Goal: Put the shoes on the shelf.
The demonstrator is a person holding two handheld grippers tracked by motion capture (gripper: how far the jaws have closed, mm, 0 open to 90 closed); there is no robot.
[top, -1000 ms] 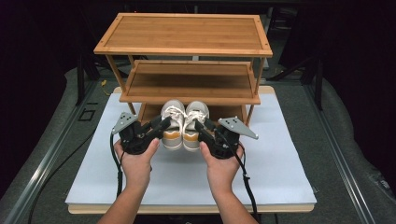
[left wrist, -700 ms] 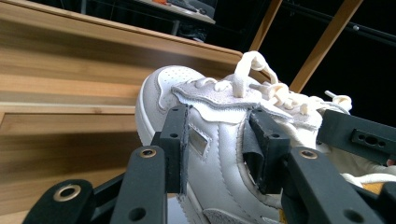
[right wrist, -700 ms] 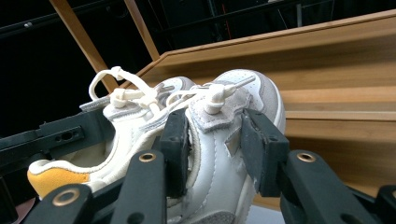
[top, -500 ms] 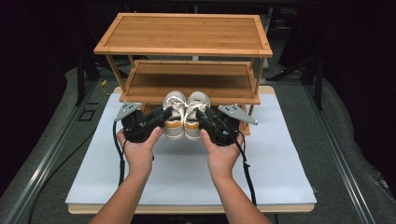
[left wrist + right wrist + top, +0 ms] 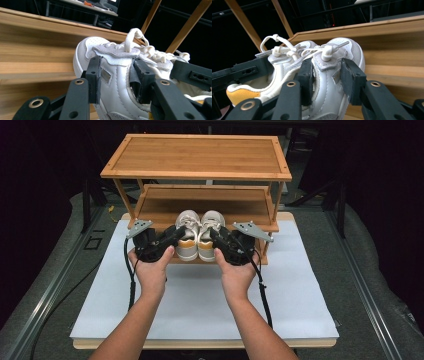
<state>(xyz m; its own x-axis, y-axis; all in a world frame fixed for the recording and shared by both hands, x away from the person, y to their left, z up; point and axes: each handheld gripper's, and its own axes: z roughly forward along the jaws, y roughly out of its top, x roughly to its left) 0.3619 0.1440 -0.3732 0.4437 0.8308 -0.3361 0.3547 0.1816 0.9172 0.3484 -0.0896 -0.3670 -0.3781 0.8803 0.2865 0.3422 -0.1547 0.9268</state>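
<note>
A white sheet [image 5: 200,295] covers the table, and at its far side stands a wooden rack [image 5: 200,155] with three shelves. Two white shoes with yellow heels sit side by side, touching, at the near edge of the bottom shelf, toes pointing away under the middle shelf. The left shoe [image 5: 187,237] is gripped by the left gripper [image 5: 176,234], whose jaws stand about half open and are clamped across the shoe's collar, one pad on the outer side and one inside the opening. The right shoe [image 5: 210,236] is gripped the same way by the right gripper [image 5: 216,236], its jaws partly open and pressed on either side of the collar just behind the laces [image 5: 287,51].
</note>
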